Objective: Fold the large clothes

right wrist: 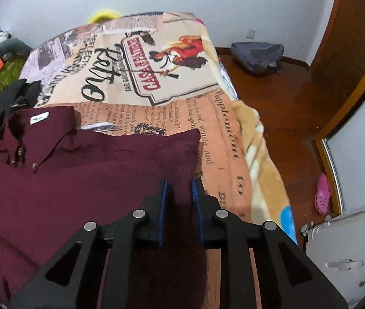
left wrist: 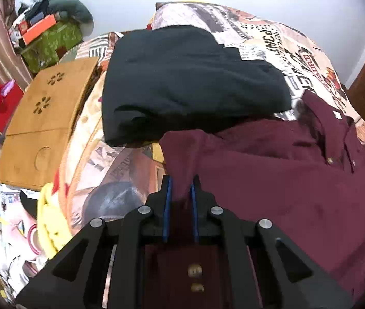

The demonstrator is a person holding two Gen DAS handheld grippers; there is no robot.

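Note:
A maroon button-up shirt lies on the printed bedspread, collar toward the far side. My left gripper is shut on the shirt's left shoulder edge, with cloth bunched between the blue pads. In the right wrist view the same maroon shirt spreads to the left, its collar label showing. My right gripper is shut on the shirt's right shoulder edge, fabric pinched between its pads. A folded black garment rests beyond the shirt.
A wooden lap tray sits at the bed's left edge, with a green box of clutter behind it. To the right, the bedspread ends at a wooden floor with a grey bag and a pink clog.

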